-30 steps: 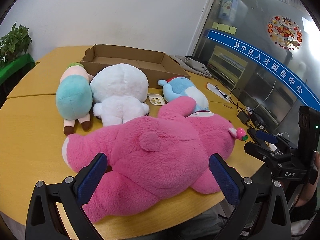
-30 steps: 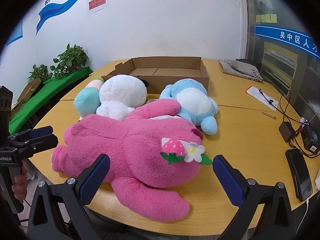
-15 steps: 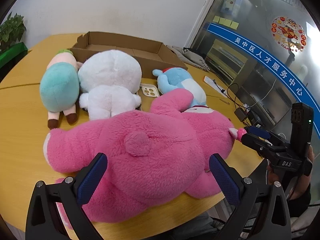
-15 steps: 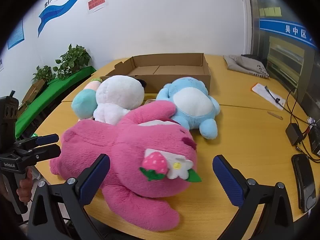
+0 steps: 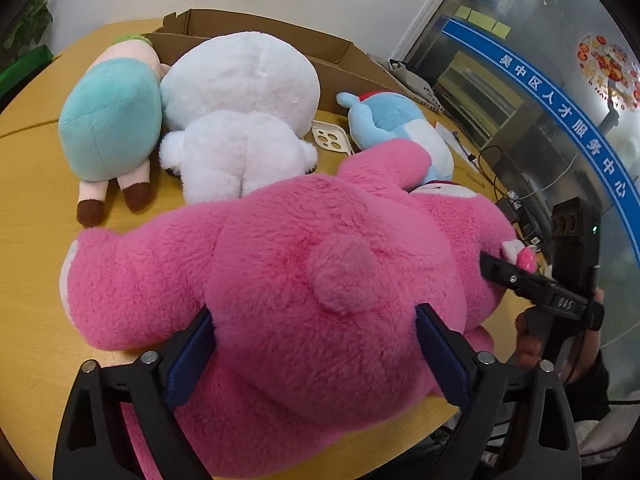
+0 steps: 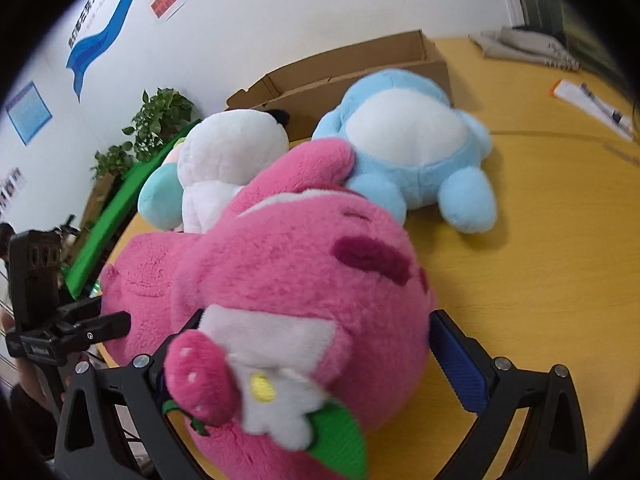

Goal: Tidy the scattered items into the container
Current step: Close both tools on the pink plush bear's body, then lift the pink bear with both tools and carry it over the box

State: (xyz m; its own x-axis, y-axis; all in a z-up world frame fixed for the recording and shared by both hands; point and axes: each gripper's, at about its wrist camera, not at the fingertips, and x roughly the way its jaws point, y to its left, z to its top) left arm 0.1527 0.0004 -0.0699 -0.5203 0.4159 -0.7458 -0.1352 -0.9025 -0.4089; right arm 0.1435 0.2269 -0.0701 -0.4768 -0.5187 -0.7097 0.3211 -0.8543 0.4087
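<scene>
On the yellow table [image 5: 28,248], pink bear [image 5: 320,280] lies nearest, box [image 5: 256,32] at its 12 o'clock. Left gripper [image 5: 316,356] straddles its rump, fingers closing, pads at the fur. Right gripper [image 6: 316,364] straddles the head, fingers apart.

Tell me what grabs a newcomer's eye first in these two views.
The big pink plush bear fills the near table edge, lying between the fingers of both the left gripper and right gripper. Behind it lie white, teal and blue plush toys before an open cardboard box.
</scene>
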